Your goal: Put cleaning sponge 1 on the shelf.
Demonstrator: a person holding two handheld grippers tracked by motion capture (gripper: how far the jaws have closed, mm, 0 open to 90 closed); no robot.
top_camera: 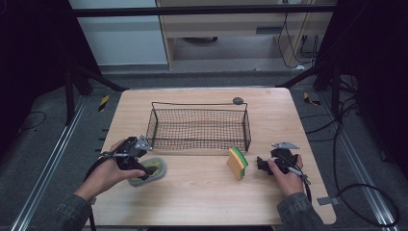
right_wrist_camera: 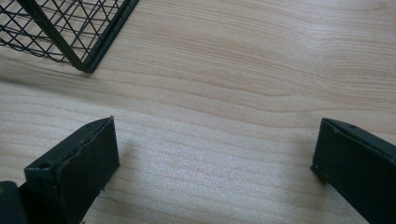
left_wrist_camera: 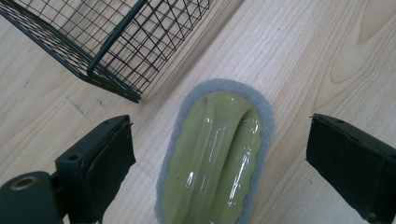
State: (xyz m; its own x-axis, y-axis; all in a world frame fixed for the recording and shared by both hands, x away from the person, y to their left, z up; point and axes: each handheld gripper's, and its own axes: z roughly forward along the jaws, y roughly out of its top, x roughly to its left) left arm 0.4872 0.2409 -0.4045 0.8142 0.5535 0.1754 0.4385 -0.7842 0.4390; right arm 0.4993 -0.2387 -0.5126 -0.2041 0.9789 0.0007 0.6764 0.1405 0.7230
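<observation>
My left gripper and right gripper: black two-jaw bodies, flat matte pads, grey three-cornered top plates, black trailing cables. Dark grey-green denim sleeves.

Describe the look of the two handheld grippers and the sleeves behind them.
Both the left gripper and the right gripper are black, each topped by a grey three-cornered plate and trailing a black cable. Their jaws are flat, black, padded blocks. The person's sleeves are dark grey-green, like denim.

high view overhead; gripper views close, sharing basket corner, probably.
</observation>
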